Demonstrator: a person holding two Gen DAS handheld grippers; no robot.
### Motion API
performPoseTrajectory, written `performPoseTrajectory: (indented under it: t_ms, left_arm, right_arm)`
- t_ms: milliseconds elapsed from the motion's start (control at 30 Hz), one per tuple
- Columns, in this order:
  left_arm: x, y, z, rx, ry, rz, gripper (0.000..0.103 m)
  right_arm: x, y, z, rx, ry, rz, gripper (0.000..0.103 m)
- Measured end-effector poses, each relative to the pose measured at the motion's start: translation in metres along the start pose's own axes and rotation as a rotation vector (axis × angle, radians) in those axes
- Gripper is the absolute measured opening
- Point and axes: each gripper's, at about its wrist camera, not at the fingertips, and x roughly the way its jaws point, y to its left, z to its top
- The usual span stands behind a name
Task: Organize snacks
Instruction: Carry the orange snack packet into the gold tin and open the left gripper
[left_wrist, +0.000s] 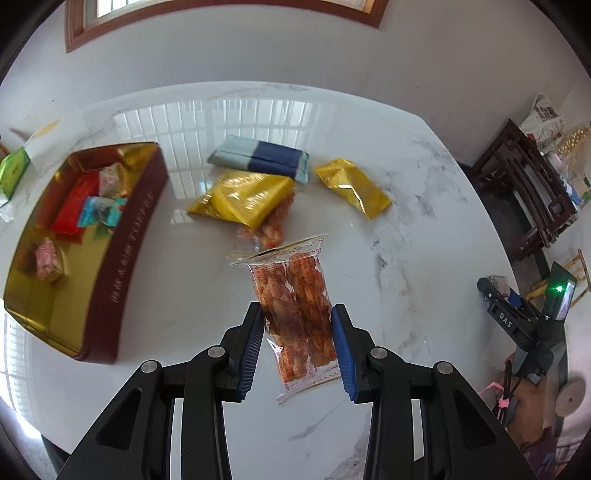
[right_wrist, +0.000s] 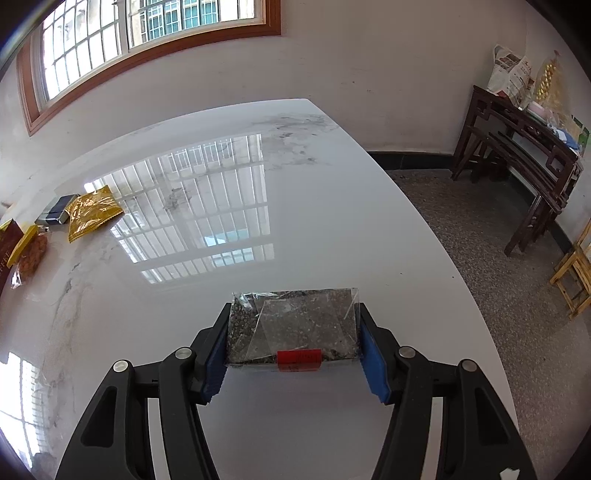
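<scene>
Left claw (left_wrist: 297, 325) clenched on a clear packet of orange crackers (left_wrist: 295, 306), lifted above the table (left_wrist: 406, 258) near its middle. Right claw (right_wrist: 293, 332) clamped on a dark seaweed pack (right_wrist: 295, 325) above the right edge. Gold tin (left_wrist: 122, 251) by the left edge, holding wrapped snacks.

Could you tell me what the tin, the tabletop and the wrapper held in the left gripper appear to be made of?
The tin looks like metal: its gold interior mirrors the snacks inside; outside is matte maroon. The tabletop seems polished marble or a lookalike, glossy white with grey veins and a sharp window reflection. The wrapper held by the left gripper is clear thin plastic film, crinkled and glinting, with orange contents showing through.
</scene>
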Motion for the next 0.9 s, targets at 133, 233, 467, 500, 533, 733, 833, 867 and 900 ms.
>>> performPoseTrajectory:
  t_ms: [133, 233, 467, 500, 533, 733, 833, 867, 900]
  left_arm:
    - [-0.010, 0.013, 0.001, -0.015, -0.025, 0.015, 0.038]
    - [-0.016, 0.027, 0.001, -0.034, -0.039, 0.026, 0.038]
    - [-0.028, 0.063, 0.004, -0.085, -0.064, 0.049, 0.038]
    - [-0.031, 0.068, 0.004, -0.091, -0.070, 0.053, 0.038]
    - [-0.033, 0.073, 0.004, -0.095, -0.074, 0.057, 0.038]
    - [-0.046, 0.100, 0.009, -0.117, -0.103, 0.074, 0.038]
    - [-0.052, 0.115, 0.012, -0.131, -0.120, 0.094, 0.038]
    - [-0.054, 0.121, 0.014, -0.140, -0.123, 0.100, 0.038]
    - [-0.056, 0.126, 0.015, -0.149, -0.126, 0.106, 0.038]
  right_arm:
    - [0.000, 0.000, 0.000, 0.001, 0.000, -0.002, 0.058]
    - [0.000, 0.000, 0.000, 0.001, 0.000, -0.002, 0.058]
    - [-0.001, -0.001, -0.001, 0.001, 0.000, -0.004, 0.058]
    - [-0.001, 0.000, -0.001, 0.001, 0.000, -0.004, 0.058]
    - [-0.001, 0.000, -0.001, 0.001, 0.000, -0.004, 0.058]
    - [-0.002, -0.002, -0.002, 0.003, -0.001, -0.008, 0.057]
    - [-0.002, -0.001, -0.002, 0.003, -0.001, -0.008, 0.057]
    - [-0.002, -0.002, -0.002, 0.003, -0.001, -0.008, 0.057]
    - [-0.002, -0.001, -0.002, 0.003, -0.001, -0.008, 0.057]
